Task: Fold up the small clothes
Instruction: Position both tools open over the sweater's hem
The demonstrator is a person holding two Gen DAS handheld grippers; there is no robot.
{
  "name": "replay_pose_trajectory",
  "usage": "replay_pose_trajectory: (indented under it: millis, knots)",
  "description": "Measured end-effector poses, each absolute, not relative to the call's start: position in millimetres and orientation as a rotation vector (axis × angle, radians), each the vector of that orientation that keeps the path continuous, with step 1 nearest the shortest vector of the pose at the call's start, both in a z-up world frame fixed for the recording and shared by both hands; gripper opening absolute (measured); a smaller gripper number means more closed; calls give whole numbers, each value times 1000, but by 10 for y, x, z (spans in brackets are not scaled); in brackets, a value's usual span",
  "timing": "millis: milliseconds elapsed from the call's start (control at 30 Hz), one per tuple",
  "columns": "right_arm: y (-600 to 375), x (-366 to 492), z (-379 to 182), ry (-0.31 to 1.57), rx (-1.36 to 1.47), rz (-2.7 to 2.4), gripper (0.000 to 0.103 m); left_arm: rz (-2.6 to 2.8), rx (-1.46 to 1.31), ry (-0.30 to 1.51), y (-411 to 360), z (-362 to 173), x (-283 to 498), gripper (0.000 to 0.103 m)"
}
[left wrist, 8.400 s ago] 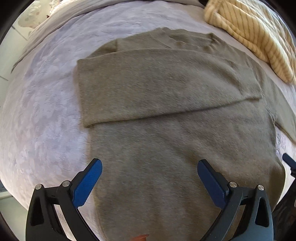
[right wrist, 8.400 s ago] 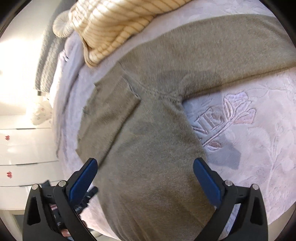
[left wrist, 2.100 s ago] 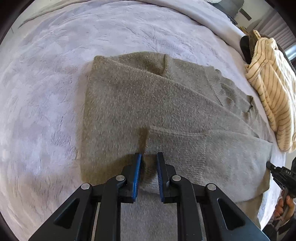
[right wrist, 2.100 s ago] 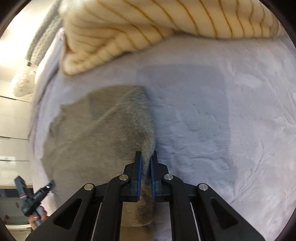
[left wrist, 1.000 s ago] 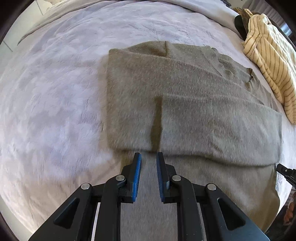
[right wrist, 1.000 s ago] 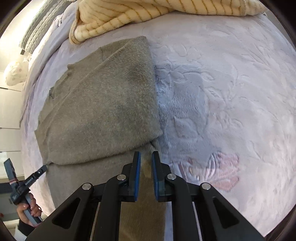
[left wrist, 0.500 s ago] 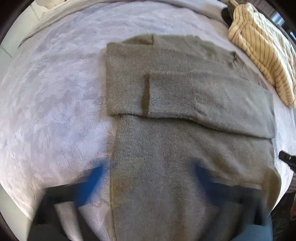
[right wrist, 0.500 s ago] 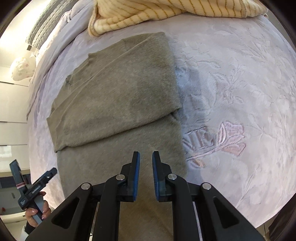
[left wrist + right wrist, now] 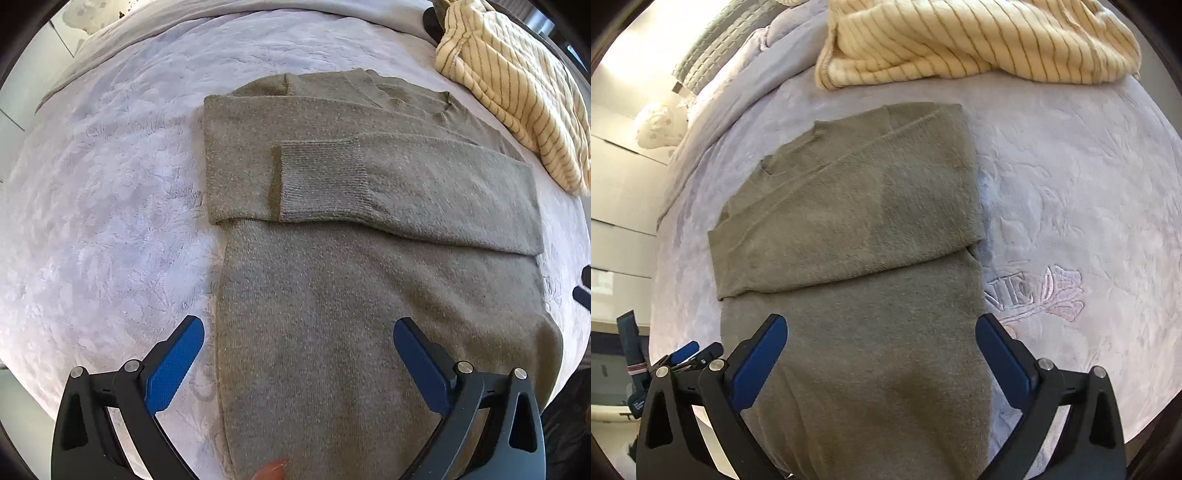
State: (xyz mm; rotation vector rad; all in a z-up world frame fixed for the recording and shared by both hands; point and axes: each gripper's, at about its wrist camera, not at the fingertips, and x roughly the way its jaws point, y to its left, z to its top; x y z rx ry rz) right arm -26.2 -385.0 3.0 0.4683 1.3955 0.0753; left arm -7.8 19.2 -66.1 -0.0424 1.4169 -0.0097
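The olive sweater (image 9: 369, 295) is lying flat on the lavender bedspread (image 9: 110, 221), both sleeves folded across its chest. The left gripper (image 9: 298, 363) and right gripper (image 9: 881, 356) are hovering over its hem, jaws spread wide, holding nothing. A striped cream garment (image 9: 979, 40) is lying beyond the collar.

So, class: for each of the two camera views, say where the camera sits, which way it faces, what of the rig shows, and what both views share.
Left wrist: on the left gripper, looking forward and down along its open fingers at the olive sweater.
Right wrist: on the right gripper, fingers open, facing the sweater; the left gripper shows at its lower left.
Shared: sweater, lilac bedspread, striped blanket.
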Motion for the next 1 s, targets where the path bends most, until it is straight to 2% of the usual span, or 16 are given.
replay_pose_trajectory:
  millis: [1000]
  knots:
    - [-4245,-249,-368,1574,535,220,102,115,-54,1456,-285,-632,-226,103]
